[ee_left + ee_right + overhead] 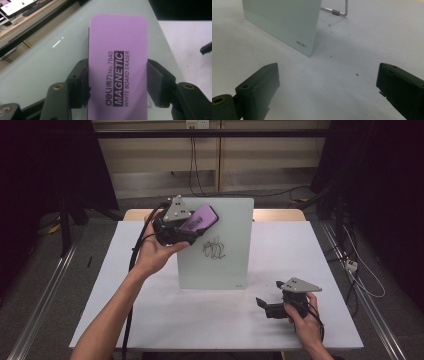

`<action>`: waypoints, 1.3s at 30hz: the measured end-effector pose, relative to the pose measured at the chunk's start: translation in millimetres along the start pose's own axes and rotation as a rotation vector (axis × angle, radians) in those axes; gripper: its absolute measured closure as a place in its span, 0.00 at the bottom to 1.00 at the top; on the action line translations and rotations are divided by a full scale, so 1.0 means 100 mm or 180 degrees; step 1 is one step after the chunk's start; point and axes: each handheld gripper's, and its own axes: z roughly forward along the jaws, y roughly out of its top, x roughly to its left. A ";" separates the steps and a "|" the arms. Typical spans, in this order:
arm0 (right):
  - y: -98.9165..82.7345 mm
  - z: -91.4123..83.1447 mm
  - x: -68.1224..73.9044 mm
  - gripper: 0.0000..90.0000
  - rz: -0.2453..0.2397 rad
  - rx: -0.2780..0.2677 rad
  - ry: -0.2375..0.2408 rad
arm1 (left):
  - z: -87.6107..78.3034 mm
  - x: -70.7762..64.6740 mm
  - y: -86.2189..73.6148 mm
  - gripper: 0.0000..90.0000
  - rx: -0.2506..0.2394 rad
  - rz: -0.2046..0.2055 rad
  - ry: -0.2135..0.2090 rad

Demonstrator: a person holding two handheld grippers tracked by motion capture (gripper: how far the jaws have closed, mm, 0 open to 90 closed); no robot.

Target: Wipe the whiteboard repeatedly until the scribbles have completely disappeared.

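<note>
A pale glass whiteboard (220, 240) stands propped on the white table, with a black scribble (214, 249) near its middle. My left gripper (192, 234) is raised at the board's upper left, shut on a purple magnetic whiteboard eraser (200, 219). In the left gripper view both black pads (156, 83) press the eraser's (117, 70) long sides, the board (45, 65) behind it. My right gripper (267, 306) rests low at the front right of the table, jaws wide open with nothing between them. In the right gripper view the board's lower corner (297, 30) stands ahead of it.
The white table (210, 315) has bare room in front of the board. The board's metal stand leg (337, 11) shows behind it. Cables (195, 165) hang by the back wall, and more lie on the floor at right (352, 267).
</note>
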 end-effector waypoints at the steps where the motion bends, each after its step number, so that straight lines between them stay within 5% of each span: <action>1: 0.00 0.00 0.00 0.05 -0.0001 0.0004 0.0001 | 0.02 -0.02 0.00 0.46 0.0010 0.0018 -0.0005; 7: 0.00 0.00 0.00 0.05 -0.0001 -0.0002 0.0003 | 0.13 -0.16 -0.03 0.46 0.0136 0.0174 -0.0040; 30: 0.00 0.00 0.00 0.05 0.0004 0.0002 0.0009 | 0.43 -0.60 -0.32 0.45 0.0526 0.0416 -0.0309; 39: 0.00 -0.01 -0.01 0.05 0.0007 -0.0004 0.0005 | 0.42 -0.55 -0.32 0.45 0.0521 0.0333 -0.0406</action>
